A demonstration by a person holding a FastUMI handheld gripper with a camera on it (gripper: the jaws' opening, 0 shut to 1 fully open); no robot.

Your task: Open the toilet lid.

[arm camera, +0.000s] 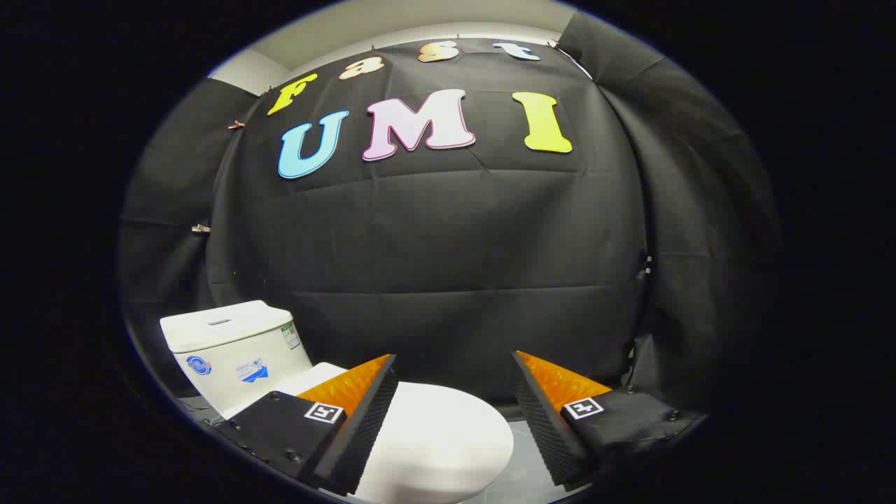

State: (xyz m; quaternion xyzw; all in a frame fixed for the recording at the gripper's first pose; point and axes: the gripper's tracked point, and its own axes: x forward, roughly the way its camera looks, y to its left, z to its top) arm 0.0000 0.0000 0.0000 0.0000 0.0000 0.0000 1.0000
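A white toilet stands low in front of me, its lid (437,437) lying flat and closed over the bowl. Its white tank (231,350) rises behind and to the left, with a button on top and stickers on its front. My gripper (455,360) hovers above the lid, open, with a wide gap between the two fingers. The left finger overlaps the lid's rear left part, while the right finger sits beyond the lid's right edge. Nothing is held between them, and they do not touch the lid.
Black cloth walls close in behind the toilet and on both sides. A strip of grey floor (518,462) shows to the right of the bowl, under the right finger.
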